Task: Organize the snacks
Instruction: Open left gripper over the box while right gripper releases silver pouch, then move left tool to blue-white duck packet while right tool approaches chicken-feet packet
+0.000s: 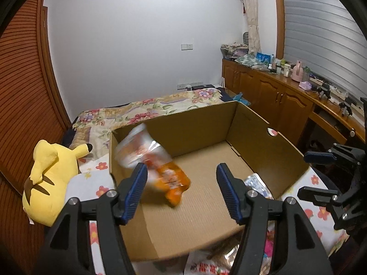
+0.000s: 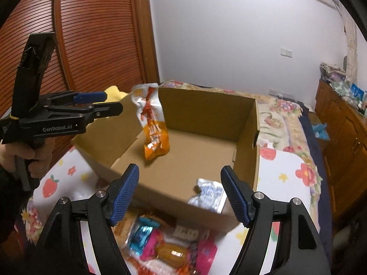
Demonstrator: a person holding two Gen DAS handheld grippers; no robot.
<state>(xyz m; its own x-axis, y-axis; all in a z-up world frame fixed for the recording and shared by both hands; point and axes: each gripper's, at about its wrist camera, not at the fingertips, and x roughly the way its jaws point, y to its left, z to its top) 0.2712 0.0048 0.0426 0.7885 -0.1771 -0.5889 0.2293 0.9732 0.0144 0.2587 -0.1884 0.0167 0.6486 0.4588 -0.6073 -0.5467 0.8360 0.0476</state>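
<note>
Left gripper [image 1: 182, 178]: jaws apart, nothing between pads.
Right gripper [image 2: 180, 183]: jaws apart, empty.
Orange-and-white snack packet [image 2: 152, 123]: blurred, mid-frame inside open brown cardboard box [image 2: 206, 107].
Silver-blue foil packet [image 2: 209, 194]: blurred, lower centre, over box's near wall.

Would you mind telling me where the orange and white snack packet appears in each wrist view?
Left wrist view: the orange and white snack packet shows blurred at centre-left, beside the box's left wall, beyond the left gripper's left finger.
Right wrist view: upper centre, upright in the box's far-left part.
Shared landmark: the open cardboard box.
</note>
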